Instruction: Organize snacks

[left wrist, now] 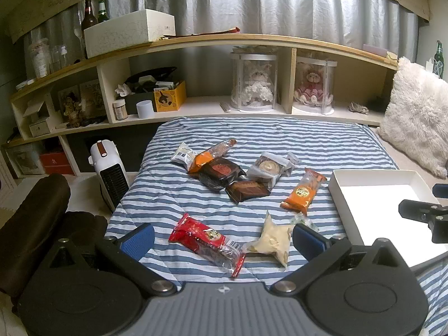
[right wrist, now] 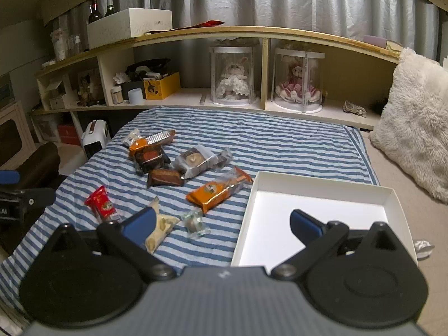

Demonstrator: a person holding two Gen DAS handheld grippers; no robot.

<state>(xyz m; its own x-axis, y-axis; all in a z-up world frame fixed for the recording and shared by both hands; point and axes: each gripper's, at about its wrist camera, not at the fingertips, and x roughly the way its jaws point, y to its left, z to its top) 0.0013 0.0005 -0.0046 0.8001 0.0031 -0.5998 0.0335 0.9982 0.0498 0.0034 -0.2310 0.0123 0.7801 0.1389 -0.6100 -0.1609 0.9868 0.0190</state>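
Note:
Several wrapped snacks lie on the blue-striped quilt (left wrist: pixel 252 137). Nearest my open left gripper (left wrist: pixel 222 239) are a red packet (left wrist: pixel 201 238) and a cream packet (left wrist: pixel 273 238), both between its blue pads. Farther off lie an orange packet (left wrist: pixel 303 191), a brown bar (left wrist: pixel 246 191) and a dark round cake pack (left wrist: pixel 221 172). An empty white box (left wrist: pixel 378 207) sits at the right. My right gripper (right wrist: pixel 222 222) hangs open above the quilt, its right pad over the white box (right wrist: pixel 313 212), with a small clear candy (right wrist: pixel 194 222) and the cream packet (right wrist: pixel 159 228) between its pads.
A shelf unit (left wrist: pixel 224 106) with doll cases, boxes and bottles runs along the back. A white heater (left wrist: pixel 110 175) stands left of the quilt. A fluffy cushion (left wrist: pixel 417 117) leans at the right. A dark rolled cushion (left wrist: pixel 33 218) lies at the near left.

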